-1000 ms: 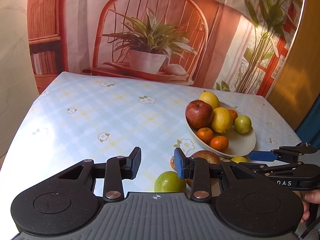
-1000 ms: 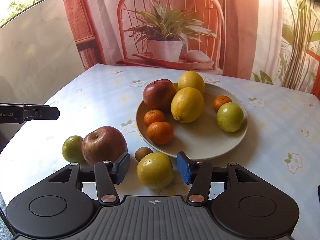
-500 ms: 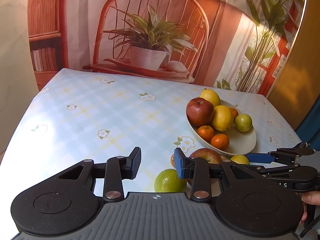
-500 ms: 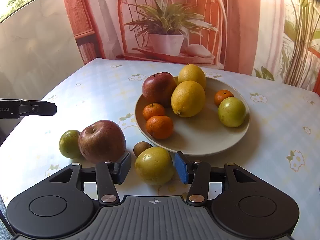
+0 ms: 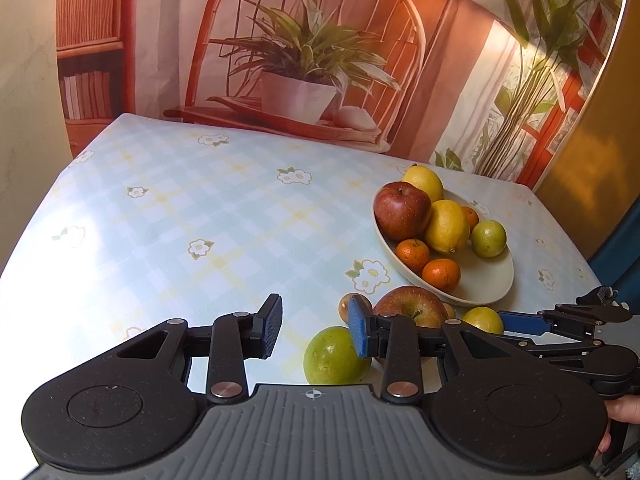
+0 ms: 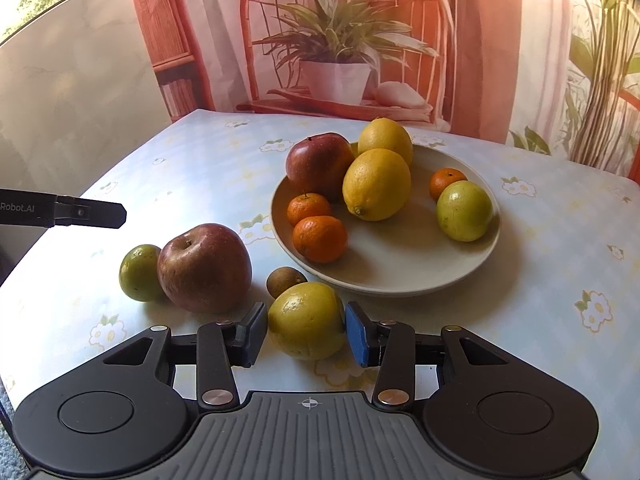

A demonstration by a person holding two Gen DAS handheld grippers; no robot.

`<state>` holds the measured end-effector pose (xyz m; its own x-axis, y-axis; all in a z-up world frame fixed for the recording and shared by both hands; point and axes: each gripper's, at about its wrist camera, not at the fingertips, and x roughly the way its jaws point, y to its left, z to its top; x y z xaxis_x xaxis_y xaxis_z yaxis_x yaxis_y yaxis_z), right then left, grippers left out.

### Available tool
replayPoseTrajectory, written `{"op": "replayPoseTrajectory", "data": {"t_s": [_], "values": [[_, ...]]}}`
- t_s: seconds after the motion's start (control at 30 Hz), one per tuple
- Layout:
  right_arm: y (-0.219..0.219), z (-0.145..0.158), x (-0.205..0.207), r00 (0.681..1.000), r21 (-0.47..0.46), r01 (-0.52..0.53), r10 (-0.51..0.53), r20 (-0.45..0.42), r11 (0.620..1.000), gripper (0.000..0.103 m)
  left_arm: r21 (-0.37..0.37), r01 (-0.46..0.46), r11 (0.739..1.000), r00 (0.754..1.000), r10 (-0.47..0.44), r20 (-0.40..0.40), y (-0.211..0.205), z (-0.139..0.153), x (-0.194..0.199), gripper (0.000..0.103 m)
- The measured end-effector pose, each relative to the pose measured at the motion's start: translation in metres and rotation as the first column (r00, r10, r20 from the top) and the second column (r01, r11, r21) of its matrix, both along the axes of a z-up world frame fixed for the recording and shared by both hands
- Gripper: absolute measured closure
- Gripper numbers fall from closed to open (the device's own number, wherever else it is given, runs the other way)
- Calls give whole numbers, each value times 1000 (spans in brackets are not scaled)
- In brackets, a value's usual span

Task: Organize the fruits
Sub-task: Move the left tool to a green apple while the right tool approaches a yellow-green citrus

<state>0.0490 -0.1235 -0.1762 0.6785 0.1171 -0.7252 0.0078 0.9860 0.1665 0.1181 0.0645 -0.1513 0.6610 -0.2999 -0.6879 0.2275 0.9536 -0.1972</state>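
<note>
- Four fruits lie loose on the tablecloth (image 6: 192,160) in front of the plate (image 6: 400,280): a yellow-green fruit (image 6: 306,320), a small brown fruit (image 6: 285,280), a red apple (image 6: 204,266) and a green lime (image 6: 138,272).
- Right gripper (image 6: 306,334): its jaws are closing around the yellow-green fruit; both pads look to be touching its sides, though the left contact is hard to make out.
- The small brown fruit sits just behind that fruit, close to the plate's rim; the red apple and green lime touch each other further left.
- Left gripper (image 5: 316,332): jaws narrowly parted with nothing between them, held above the cloth beside the green lime (image 5: 334,356).
- On the plate: another red apple (image 6: 320,164), two lemons (image 6: 376,184), three small oranges (image 6: 320,238) and a pale green fruit (image 6: 464,210).
- A person's fingers (image 5: 622,412) show at the left view's right edge.
</note>
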Motion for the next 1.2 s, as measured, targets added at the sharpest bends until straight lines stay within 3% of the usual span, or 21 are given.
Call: {"op": "replayPoseTrajectory", "data": {"t_s": [0.2, 0.57, 1.2], "values": [[0, 0, -2, 1000, 0, -1, 1, 1, 1000, 64, -59, -29, 998, 997, 25, -70, 1, -11, 11, 66], [0, 0, -3, 1000, 0, 0, 0, 1, 1000, 64, -36, -23, 999, 995, 20, -97, -7, -21, 16, 66], [1, -2, -18, 1000, -10, -15, 15, -5, 1000, 64, -65, 86, 994, 989, -93, -115, -9, -28, -11, 61]]}}
